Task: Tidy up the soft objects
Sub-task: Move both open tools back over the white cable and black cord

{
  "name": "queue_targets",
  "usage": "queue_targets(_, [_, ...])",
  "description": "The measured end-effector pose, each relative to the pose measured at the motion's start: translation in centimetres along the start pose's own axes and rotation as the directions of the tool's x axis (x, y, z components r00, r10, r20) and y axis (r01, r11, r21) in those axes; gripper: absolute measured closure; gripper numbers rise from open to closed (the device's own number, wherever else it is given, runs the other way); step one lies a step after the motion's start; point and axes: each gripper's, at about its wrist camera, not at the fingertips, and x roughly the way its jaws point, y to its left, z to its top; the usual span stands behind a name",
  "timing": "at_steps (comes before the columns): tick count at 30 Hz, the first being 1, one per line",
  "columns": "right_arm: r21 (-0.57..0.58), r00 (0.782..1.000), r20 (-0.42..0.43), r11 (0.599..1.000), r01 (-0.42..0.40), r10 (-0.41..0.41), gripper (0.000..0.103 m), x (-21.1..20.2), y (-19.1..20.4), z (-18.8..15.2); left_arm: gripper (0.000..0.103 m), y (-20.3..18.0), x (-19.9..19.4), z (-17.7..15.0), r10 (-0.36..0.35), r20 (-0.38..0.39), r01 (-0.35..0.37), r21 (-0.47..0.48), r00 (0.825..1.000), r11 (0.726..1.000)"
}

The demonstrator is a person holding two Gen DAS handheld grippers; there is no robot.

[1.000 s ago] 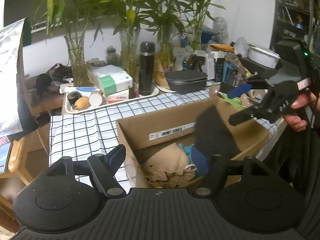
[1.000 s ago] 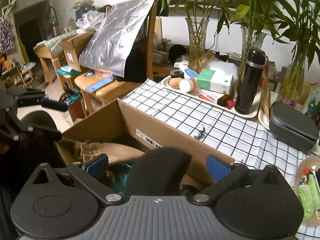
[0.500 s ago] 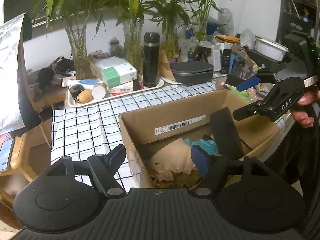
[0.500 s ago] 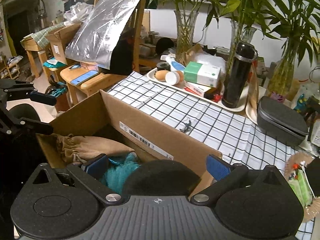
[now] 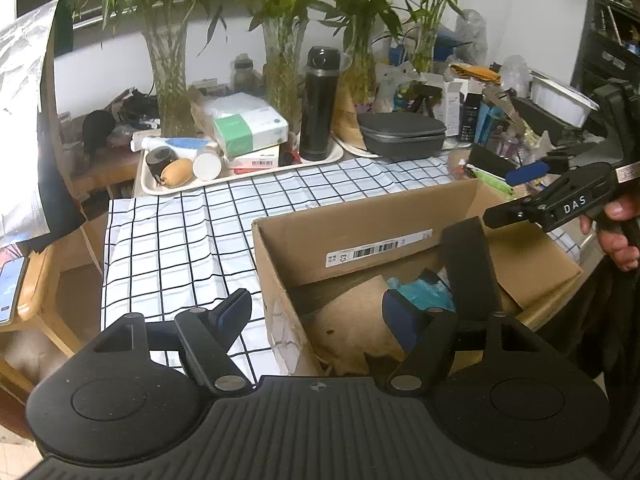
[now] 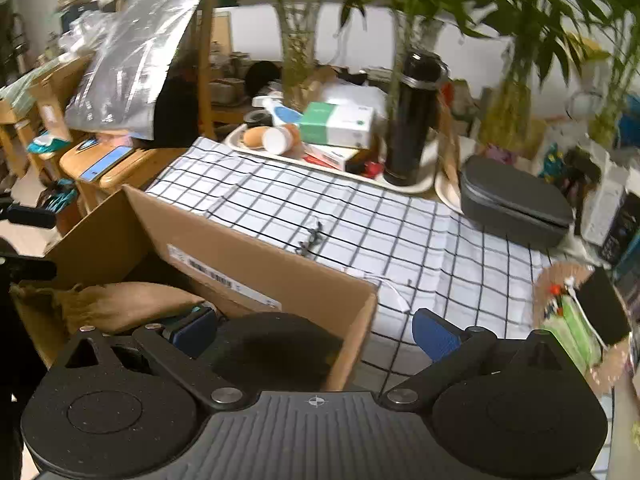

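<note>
Left wrist view: I'm looking down into the box (image 5: 400, 236), and the black pad (image 5: 468, 260) stands out, a flat, dark, matte strip with rounded ends, leaning upright against the box's right inner wall. Beside it sits a tan pouch (image 5: 352, 320) and a scrap of teal cloth (image 5: 420, 290), both down in the box. My left gripper (image 5: 316, 312) hangs wide, nothing between the fingers; one finger is over the checked cloth (image 5: 180, 248), the other over the box's inside. This view also gives me the right gripper (image 5: 520, 192) from outside, up by the box's far right edge, held in the hand (image 5: 618, 232), its fingers spread and bare.

Right wrist view is a touch blurred. Here the pad (image 6: 276, 352) shows as a broad dark rounded hump, close under the camera, just inside the box's (image 6: 256, 264) near corner. The pouch (image 6: 120, 304) lies to its left, drawstring end bunched. The right gripper (image 6: 316, 334) is wide apart, holding nothing: the pad sits low between the fingers, nearer the left one, whether touching I can't tell. The right finger hangs outside the box over the cloth (image 6: 400, 232). Only this view shows the flask (image 6: 410, 120) and grey case (image 6: 516, 204) from this side.
</note>
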Motion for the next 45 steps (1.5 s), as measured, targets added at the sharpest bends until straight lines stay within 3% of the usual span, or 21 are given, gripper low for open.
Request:
queue_targets(15, [0.13, 1.0, -0.007, 0.991, 0.007, -0.007, 0.0, 0.8, -2.0, 0.2, 0.031, 1.6, 2.1, 2.5, -0.021, 0.021, 0.021, -0.042, 1.0, 0.999])
queue_targets(28, [0.13, 0.999, 0.028, 0.991, 0.023, -0.027, 0.0, 1.4, -2.8, 1.1, 0.031, 3.6, 5.5, 4.9, -0.039, 0.041, 0.043, -0.092, 0.998, 0.995])
queue_targets(33, [0.142, 0.998, 0.024, 0.988, 0.054, -0.058, 0.0, 2.0, -4.0, 1.5, 0.031, 4.9, 7.3, 5.5, -0.05, 0.048, 0.056, -0.126, 0.998, 0.991])
queue_targets(45, [0.111, 0.998, 0.035, 0.993, 0.045, -0.049, 0.0, 5.0, -8.0, 3.2, 0.031, 6.9, 11.6, 7.4, -0.051, 0.074, 0.061, -0.134, 0.996, 0.989])
